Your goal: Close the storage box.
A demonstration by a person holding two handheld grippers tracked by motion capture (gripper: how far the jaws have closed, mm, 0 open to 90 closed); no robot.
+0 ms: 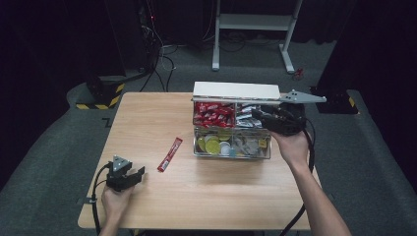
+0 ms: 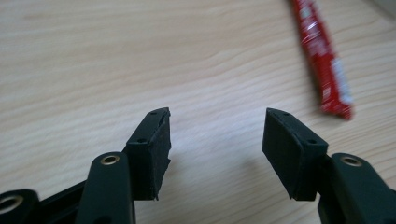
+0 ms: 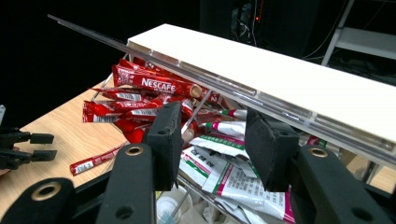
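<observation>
A clear compartment box (image 1: pixel 269 151) stands on the table with its white lid (image 1: pixel 236 90) raised. Red Nescafe stick sachets (image 1: pixel 212 114) fill its back left compartment, and white sachets (image 1: pixel 246 117) lie in the back right one. One red stick sachet (image 1: pixel 169 154) lies loose on the wood left of the box. My right gripper (image 1: pixel 258 114) hovers open over the white sachets (image 3: pixel 224 179), under the lid (image 3: pixel 280 84), with nothing between its jaws. My left gripper (image 1: pixel 140 173) rests open near the table's front left, short of the loose sachet (image 2: pixel 324 60).
Round yellow and white capsules (image 1: pixel 212 144) and mixed packets (image 1: pixel 251 145) fill the box's front compartments. The wooden table (image 1: pixel 147 113) has bare room left of and in front of the box. A white stand (image 1: pixel 255 22) and cables sit on the floor beyond.
</observation>
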